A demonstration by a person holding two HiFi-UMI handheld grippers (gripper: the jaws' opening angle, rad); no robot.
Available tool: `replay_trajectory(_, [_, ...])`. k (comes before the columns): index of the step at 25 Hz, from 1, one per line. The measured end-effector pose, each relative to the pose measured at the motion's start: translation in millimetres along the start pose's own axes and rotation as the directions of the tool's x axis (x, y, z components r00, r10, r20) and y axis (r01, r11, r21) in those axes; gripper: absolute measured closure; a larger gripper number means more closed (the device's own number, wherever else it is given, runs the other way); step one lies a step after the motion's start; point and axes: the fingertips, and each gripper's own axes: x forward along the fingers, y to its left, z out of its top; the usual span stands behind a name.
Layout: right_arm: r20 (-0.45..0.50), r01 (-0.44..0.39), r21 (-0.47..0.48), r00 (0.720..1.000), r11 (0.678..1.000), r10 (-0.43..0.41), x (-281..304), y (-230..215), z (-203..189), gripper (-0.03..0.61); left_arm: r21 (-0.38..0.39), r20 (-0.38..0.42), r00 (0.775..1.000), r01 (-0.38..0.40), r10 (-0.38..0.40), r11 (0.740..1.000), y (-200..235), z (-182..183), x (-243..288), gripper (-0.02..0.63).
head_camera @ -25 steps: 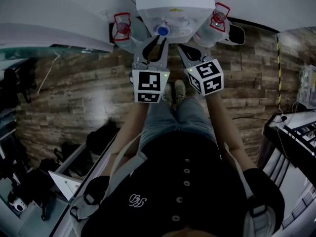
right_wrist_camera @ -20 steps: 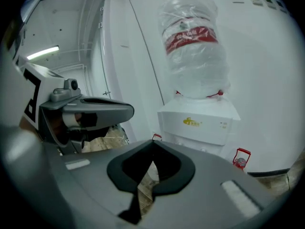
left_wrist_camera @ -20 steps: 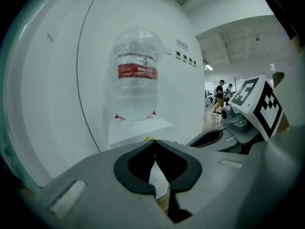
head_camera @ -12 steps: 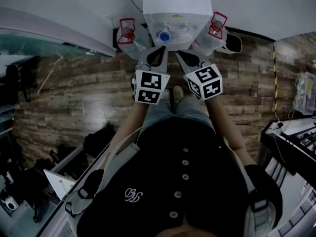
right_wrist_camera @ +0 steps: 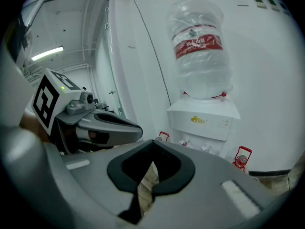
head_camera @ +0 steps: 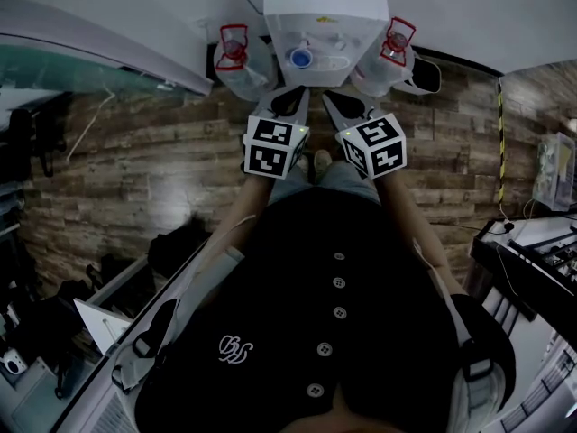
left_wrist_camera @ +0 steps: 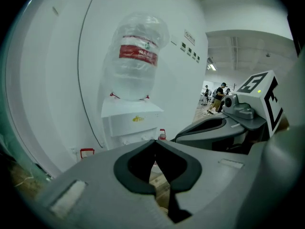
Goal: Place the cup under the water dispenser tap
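The white water dispenser (head_camera: 325,12) stands against the wall at the top of the head view, with a clear bottle (left_wrist_camera: 137,56) on top. A small blue round cup (head_camera: 299,58) sits at its front, below the taps. My left gripper (head_camera: 294,94) is shut and empty, a little short of the cup. Beside it my right gripper (head_camera: 328,98) is also shut and empty. In the left gripper view the closed jaws (left_wrist_camera: 155,143) hide the tap area. In the right gripper view the right gripper (right_wrist_camera: 153,143) points at the dispenser (right_wrist_camera: 202,120), with the left gripper (right_wrist_camera: 112,125) to its left.
Spare water bottles with red handles stand on the floor at the dispenser's left (head_camera: 233,54) and right (head_camera: 395,45). A curved white wall (head_camera: 108,25) runs behind. A desk with a keyboard (head_camera: 541,251) is at the right. The floor is wood plank (head_camera: 153,170).
The left gripper's jaws, open around the blue cup a second ago, have closed and drawn back from it. The right gripper stays shut beside it.
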Motion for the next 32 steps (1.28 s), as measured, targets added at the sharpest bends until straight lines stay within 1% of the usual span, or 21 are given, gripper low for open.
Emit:
replay_trajectory(3, [0.017,-0.002,0.001,1.000,1.000,0.002,-5,-1,4,0.578,-0.022,-0.012,1.000,0.024,-0.025,0.999,-4,-3,-2,0.611])
replay_trajectory(7, [0.023,-0.034,-0.028,0.999,0.999,0.035,-8,4,6,0.578,-0.019,-0.006,0.998,0.055,-0.055,0.998,-9,2,-2,0.611])
replay_trajectory(10, [0.018,-0.046,-0.039,0.999,0.998,0.046,-6,7,6,0.578,-0.021,-0.008,0.998,0.063,-0.063,0.998,-8,1,0,0.611])
replay_trajectory(14, [0.016,-0.041,-0.035,0.999,0.999,0.042,-5,3,6,0.578,-0.027,-0.019,0.997,0.075,-0.075,0.997,-8,1,2,0.611])
replay_trajectory(18, [0.009,-0.034,-0.033,0.999,0.999,0.035,-6,-1,4,0.578,-0.017,-0.034,0.996,0.080,-0.081,0.997,-6,0,5,0.611])
replay_trajectory(24, [0.001,-0.035,-0.037,0.999,0.999,0.035,-8,1,0,0.578,-0.039,-0.039,0.994,0.096,-0.098,0.995,-11,-5,4,0.611])
replay_trajectory(32, [-0.001,-0.062,-0.024,0.998,0.998,0.062,-7,4,-3,0.578,-0.042,-0.044,0.994,0.100,-0.102,0.994,-15,-8,6,0.611])
